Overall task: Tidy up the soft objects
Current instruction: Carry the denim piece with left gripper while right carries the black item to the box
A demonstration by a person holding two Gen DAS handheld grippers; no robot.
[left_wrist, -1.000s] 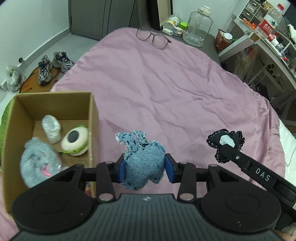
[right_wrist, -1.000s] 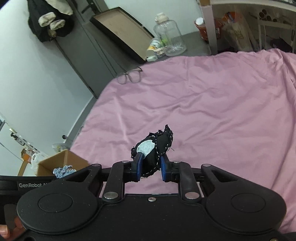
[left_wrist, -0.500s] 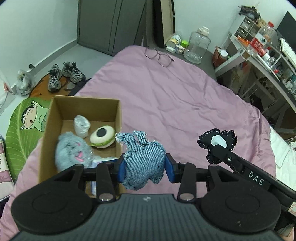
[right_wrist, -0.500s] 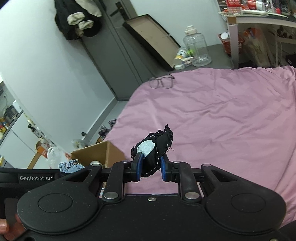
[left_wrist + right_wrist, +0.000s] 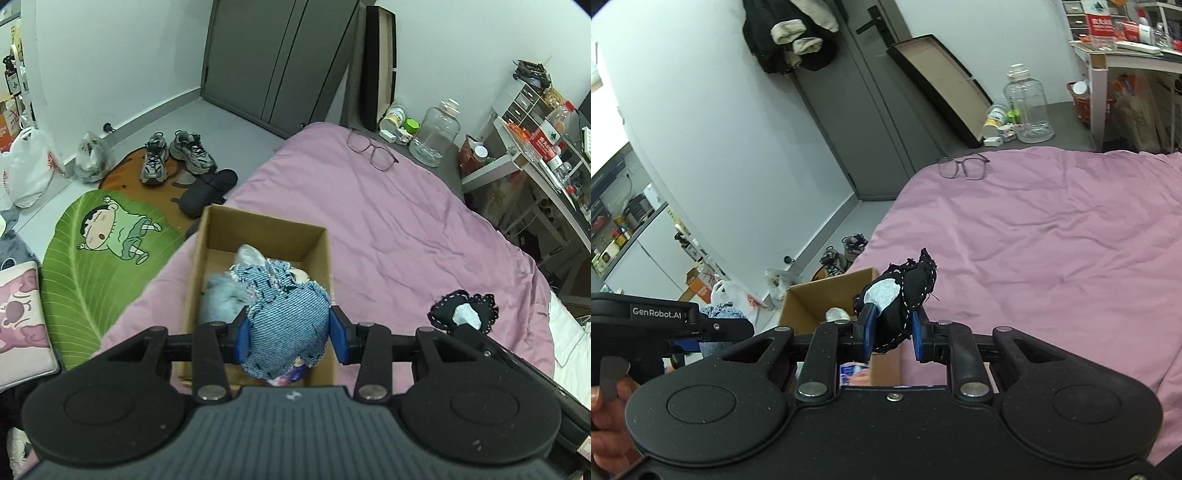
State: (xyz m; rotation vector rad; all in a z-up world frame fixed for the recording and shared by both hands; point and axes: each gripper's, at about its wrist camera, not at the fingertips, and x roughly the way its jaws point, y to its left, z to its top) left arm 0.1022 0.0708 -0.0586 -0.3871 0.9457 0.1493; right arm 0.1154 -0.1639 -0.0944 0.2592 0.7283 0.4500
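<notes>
My left gripper is shut on a blue denim soft toy and holds it above the open cardboard box on the pink bed. Inside the box lie a grey fluffy toy and other soft items, mostly hidden by the denim toy. My right gripper is shut on a black soft toy with white stitching, to the right of the box; it also shows in the left wrist view. The box shows in the right wrist view.
The pink bed cover spreads to the right and ahead. Glasses lie at its far edge. On the floor to the left are shoes, a green leaf mat and plastic bags. A desk stands right.
Both grippers have risen and shifted left. The denim toy has moved from beside the box to above it. The right gripper, still holding the black toy, has come closer to the box.
</notes>
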